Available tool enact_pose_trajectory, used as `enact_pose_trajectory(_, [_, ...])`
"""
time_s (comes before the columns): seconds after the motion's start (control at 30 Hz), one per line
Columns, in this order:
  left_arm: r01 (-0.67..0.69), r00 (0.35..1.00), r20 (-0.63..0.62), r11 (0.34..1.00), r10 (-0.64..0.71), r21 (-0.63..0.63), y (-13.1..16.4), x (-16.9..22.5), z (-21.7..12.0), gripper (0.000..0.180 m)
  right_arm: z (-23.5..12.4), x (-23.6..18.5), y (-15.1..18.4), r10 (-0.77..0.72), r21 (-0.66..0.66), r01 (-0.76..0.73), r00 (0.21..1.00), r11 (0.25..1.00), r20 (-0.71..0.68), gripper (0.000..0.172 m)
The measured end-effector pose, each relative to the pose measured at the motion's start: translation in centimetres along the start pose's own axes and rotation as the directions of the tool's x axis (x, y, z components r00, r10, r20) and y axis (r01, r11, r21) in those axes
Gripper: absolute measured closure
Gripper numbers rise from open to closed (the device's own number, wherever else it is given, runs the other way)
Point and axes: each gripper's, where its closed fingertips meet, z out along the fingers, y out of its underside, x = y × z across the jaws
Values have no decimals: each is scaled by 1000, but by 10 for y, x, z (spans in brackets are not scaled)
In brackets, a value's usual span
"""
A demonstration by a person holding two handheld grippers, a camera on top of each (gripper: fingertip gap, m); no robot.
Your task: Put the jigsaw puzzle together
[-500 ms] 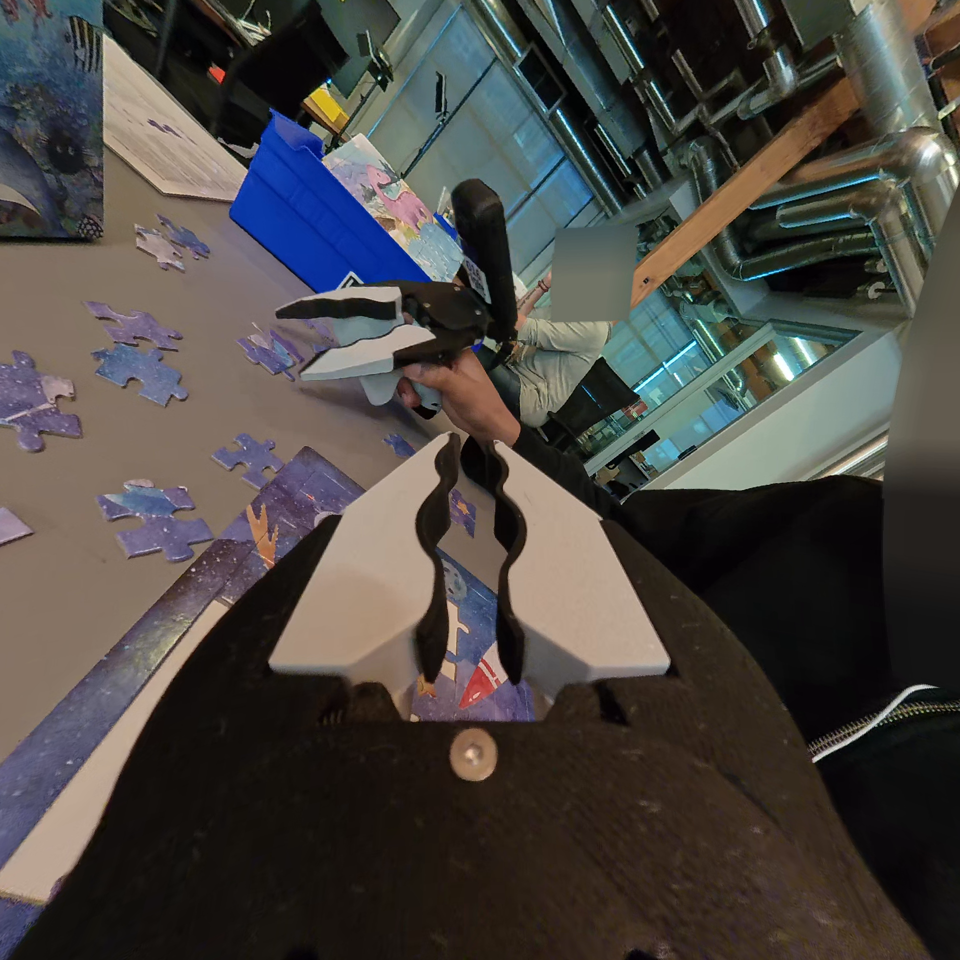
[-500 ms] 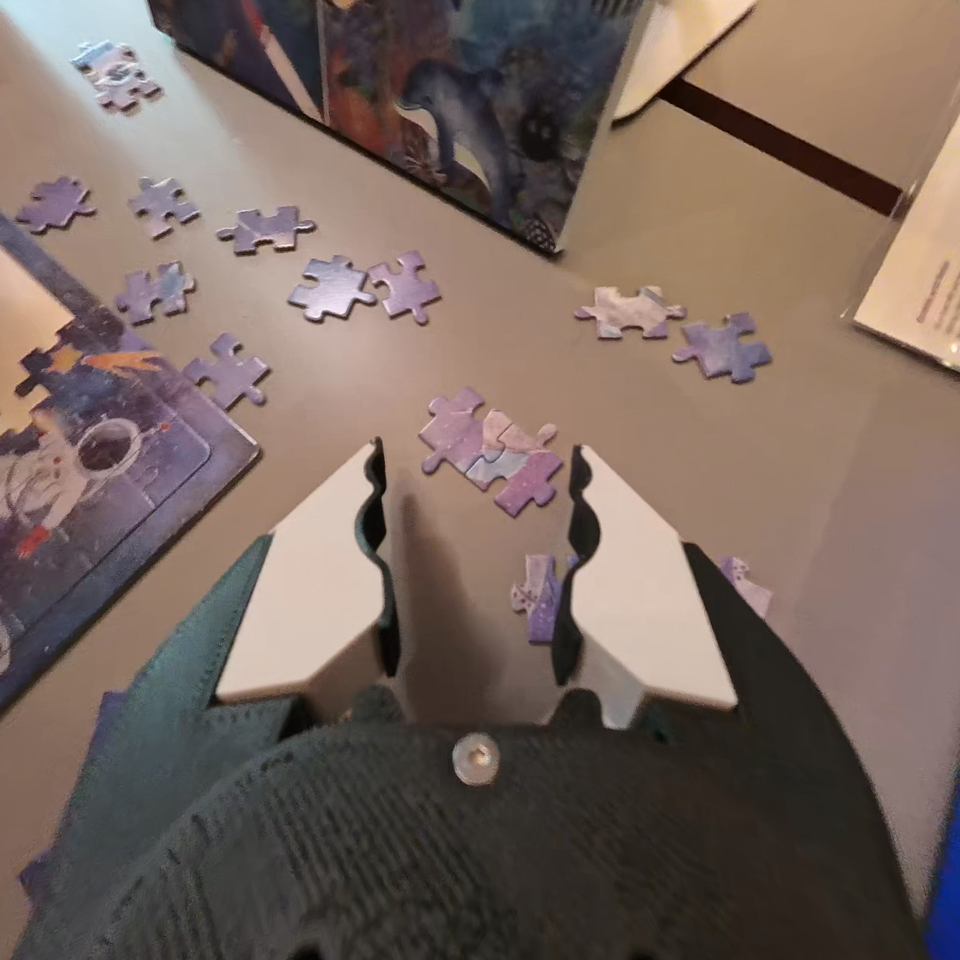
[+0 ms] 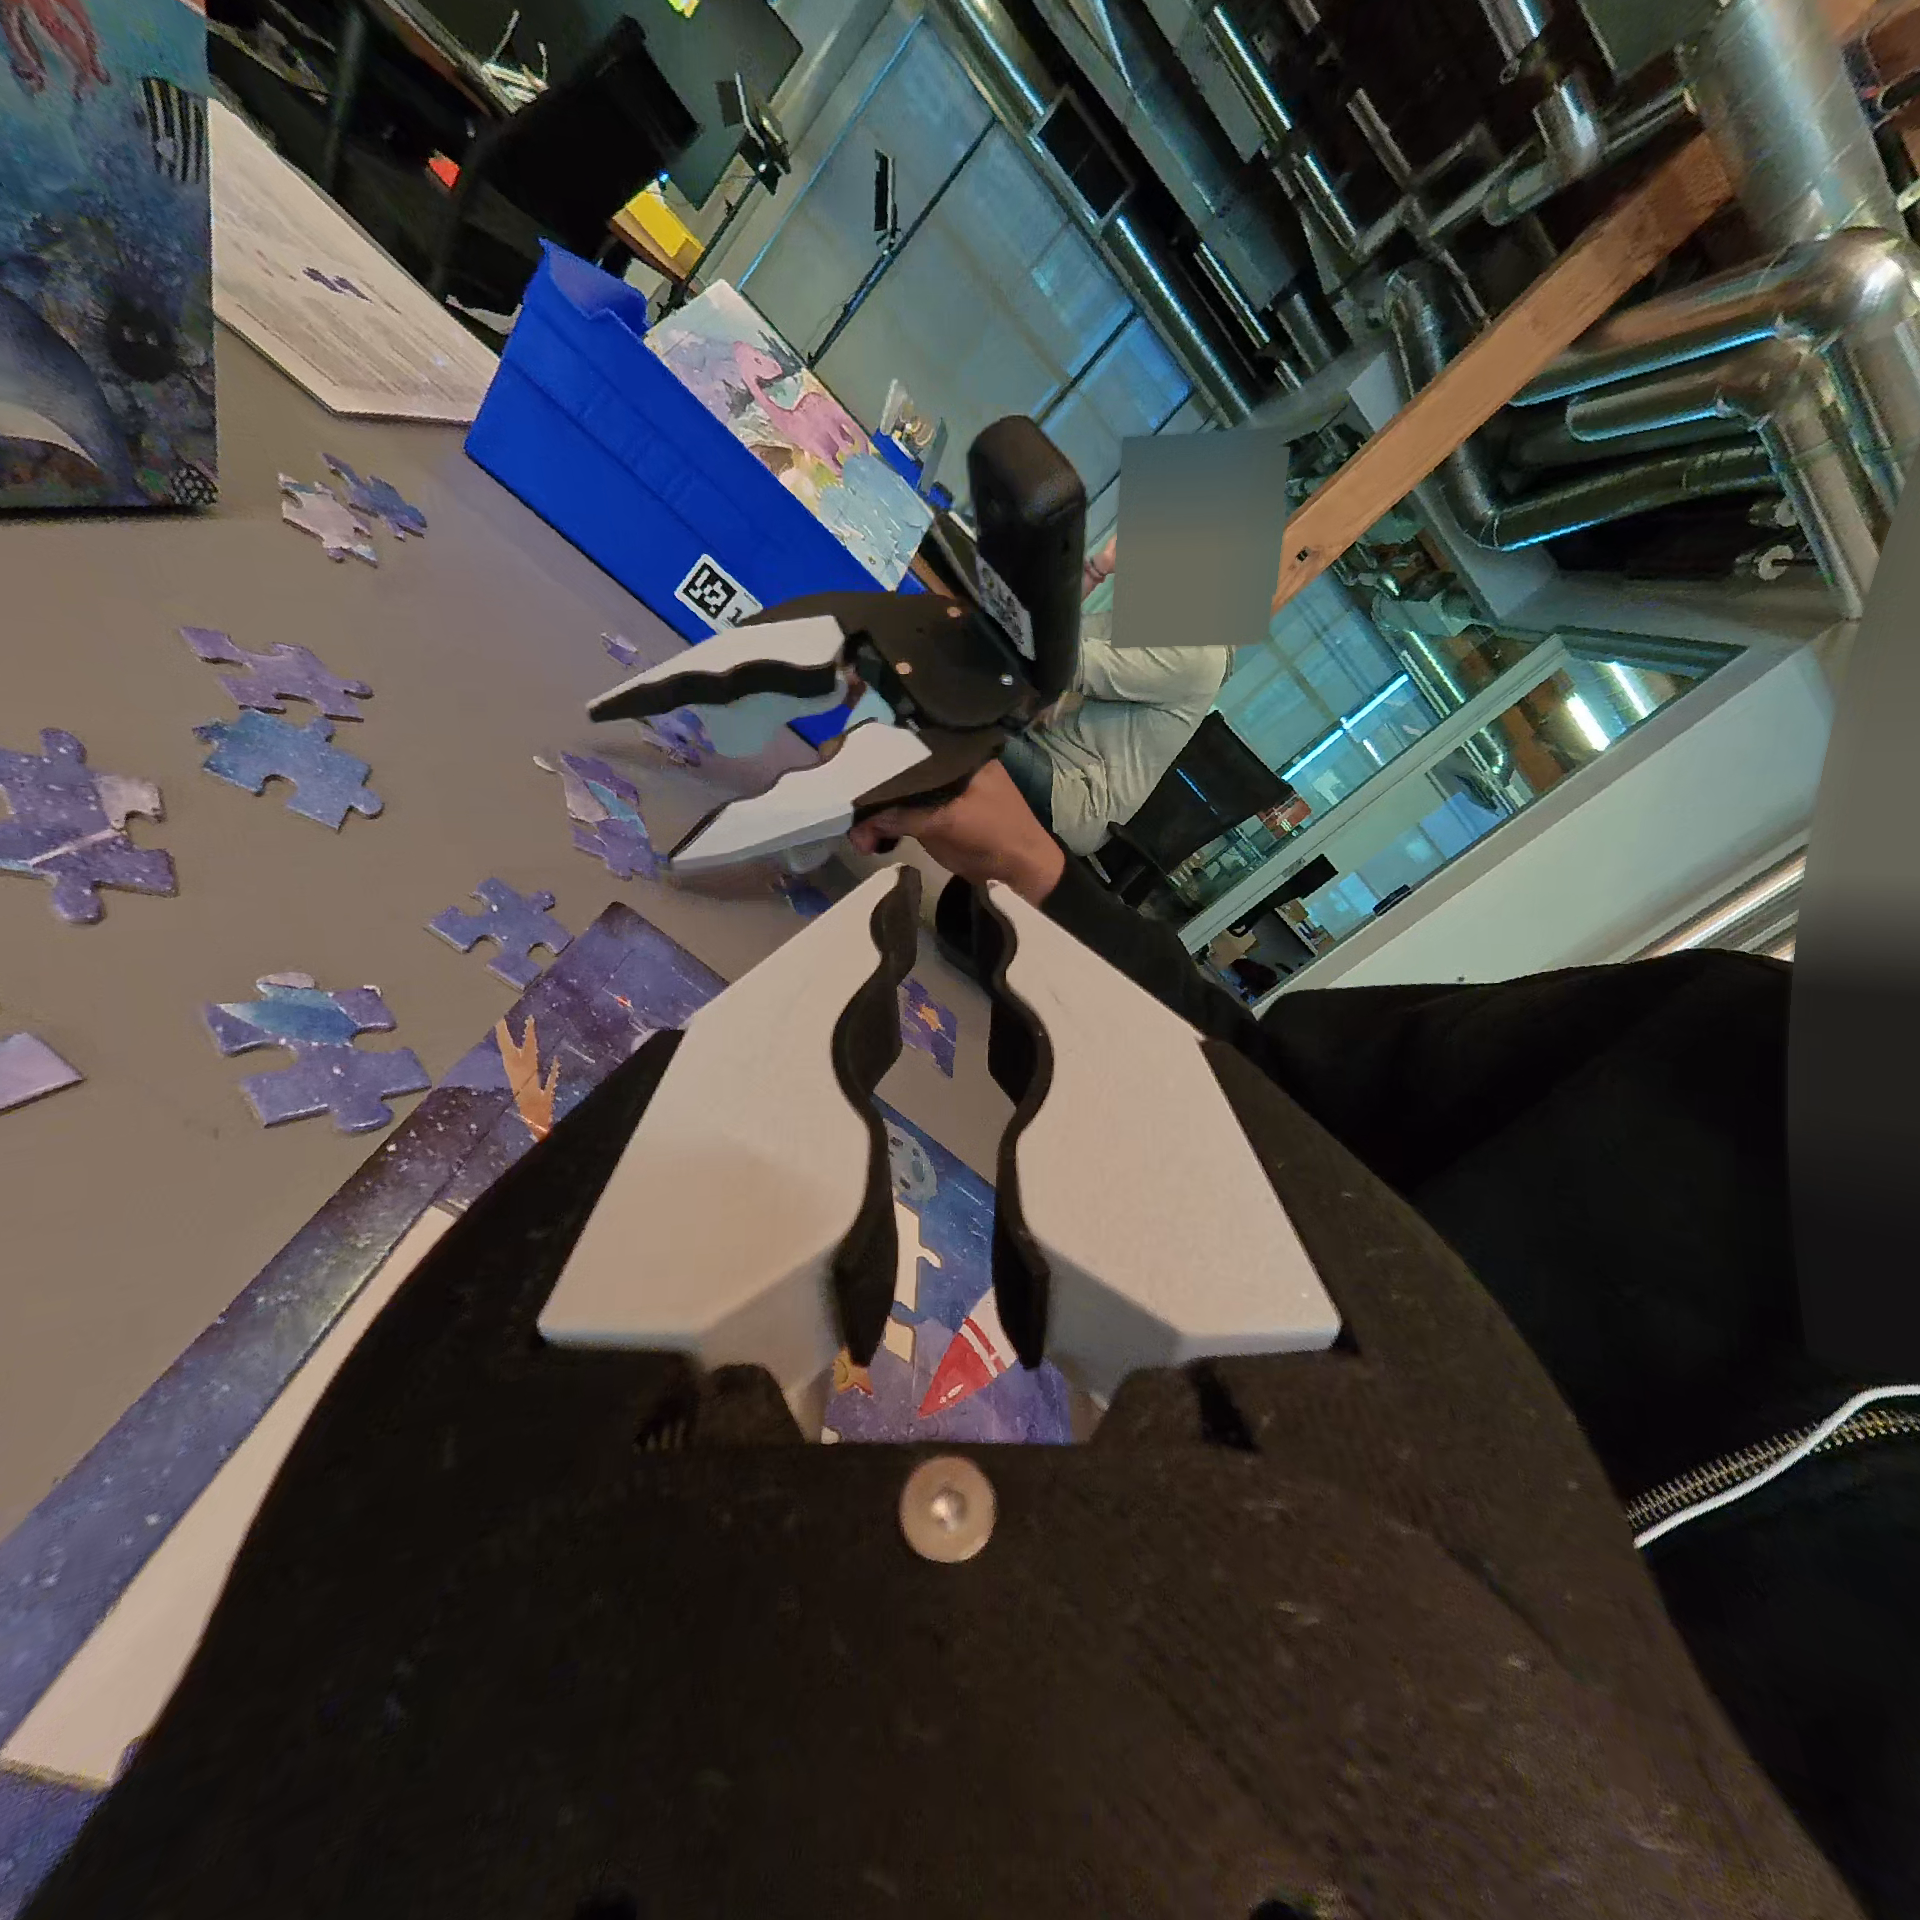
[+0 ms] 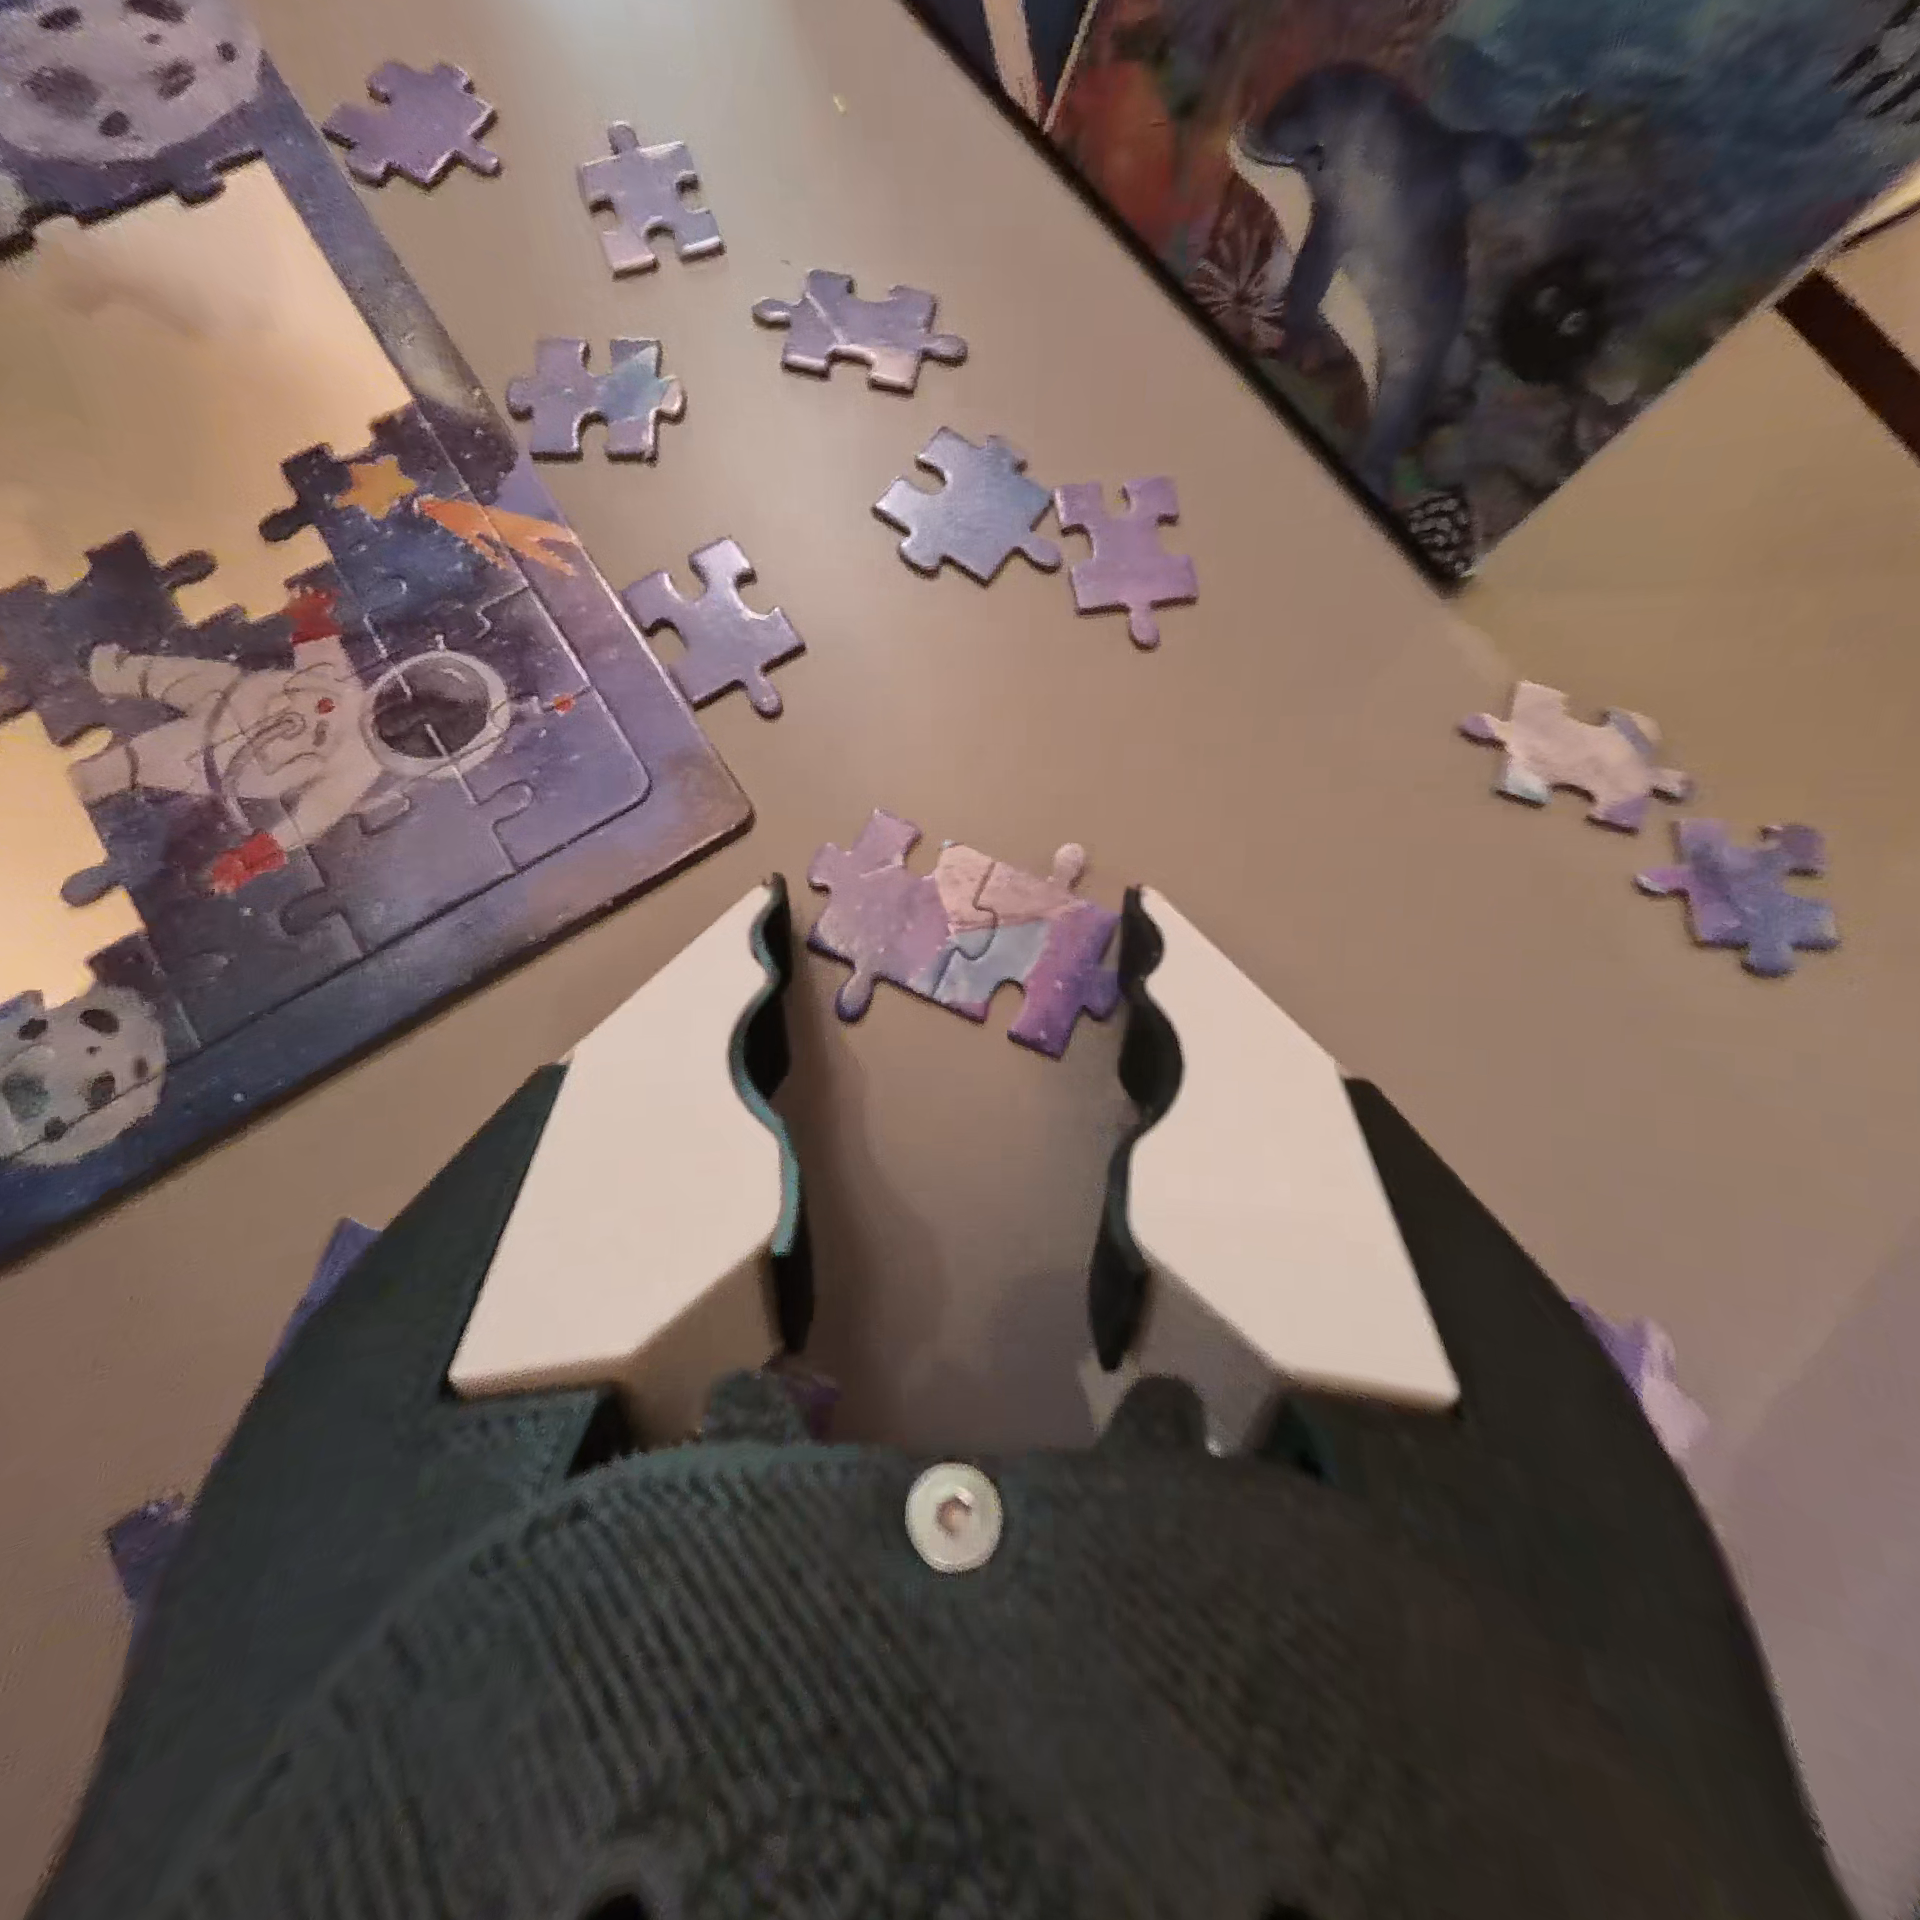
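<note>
Right gripper (image 4: 954,899) is hanging low over the grey table (image 4: 1299,1039) with its jaws spread wide. A joined pair of purple puzzle pieces (image 4: 961,930) is lying flat between the fingertips; the right pad (image 4: 1138,935) is sitting just against the pair's edge, while the left pad (image 4: 774,935) is standing apart from it, so nothing is gripped. Left gripper (image 3: 940,904) is hovering above the partly built puzzle board (image 3: 582,1039), its jaws nearly closed with a narrow slit showing and nothing between them. Loose pieces are lying scattered nearby, beside a blue bin (image 3: 623,468) and a picture box (image 4: 1455,260).
</note>
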Motion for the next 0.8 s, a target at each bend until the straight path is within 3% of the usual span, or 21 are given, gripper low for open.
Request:
enact_pose_trajectory(0.13, [-8, 1000, 8, 1000, 8, 5, -2, -1, -2, 174, -20, 5, -6, 182, 100, -172, 977, 980, -109, 107])
enact_pose_trajectory(0.23, [7, 1000, -2, 1000, -7, 4, -1, -1, -1, 174, -17, 4, 2, 272, 90, -260, 949, 961, -159, 98])
enact_pose_trajectory(0.4, [3, 1000, -3, 1000, -3, 1, 0, 1, -1, 174, -3, 2, 15, 268, 18, -271, 936, 962, -228, 95])
enact_pose_trajectory(0.5, [-1, 1000, 3, 1000, 1, 6, -2, 0, -2, 174, -4, 3, 15, 278, 21, -281, 930, 959, -240, 101])
enact_pose_trajectory(0.6, [4, 1000, 1, 1000, -4, 10, -2, 0, -2, 174, -5, 4, 15, 270, 26, -271, 935, 962, -228, 119])
enact_pose_trajectory(0.8, [-3, 1000, -2, 1000, 3, 5, -1, 2, -2, 174, -6, 2, 16, 252, 15, -254, 946, 967, -206, 120])
